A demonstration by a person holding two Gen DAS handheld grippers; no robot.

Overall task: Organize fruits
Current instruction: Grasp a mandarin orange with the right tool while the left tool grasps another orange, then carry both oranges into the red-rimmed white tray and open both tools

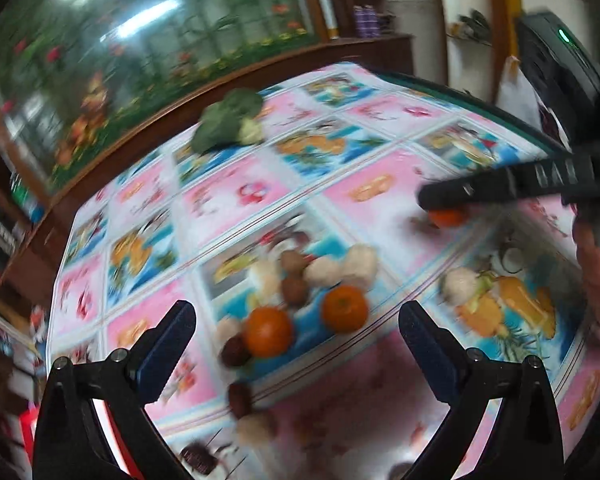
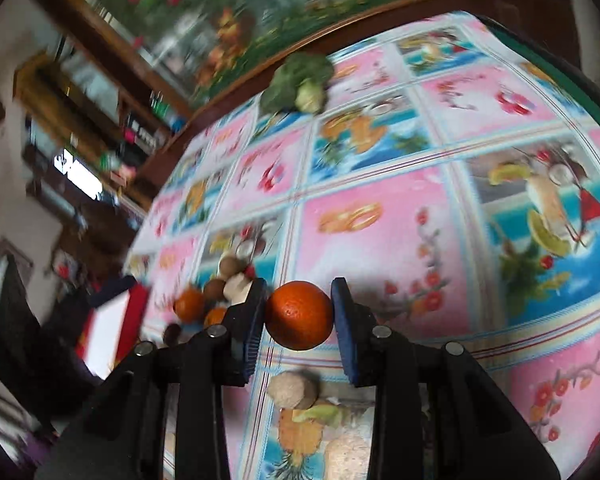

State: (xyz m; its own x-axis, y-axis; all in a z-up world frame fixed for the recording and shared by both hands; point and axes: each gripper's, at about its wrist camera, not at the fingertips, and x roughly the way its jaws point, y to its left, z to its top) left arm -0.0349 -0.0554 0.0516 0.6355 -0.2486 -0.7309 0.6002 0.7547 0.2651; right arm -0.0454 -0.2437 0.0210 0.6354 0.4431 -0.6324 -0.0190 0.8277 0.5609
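Right gripper (image 2: 299, 316): orange (image 2: 299, 315) clamped between pads, lifted off tablecloth (image 2: 380, 240). Left gripper (image 1: 296, 344): spread wide, nothing held. Risk – round fruit rolled out under swing, dropped onto pile (image 1: 300, 280).

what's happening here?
A person is sorting fruit on a picture-print tablecloth with two handheld claws. The right claw grips an orange. The left claw is open above a pile holding two more oranges and small brown and pale items. A broccoli lies at the far edge.
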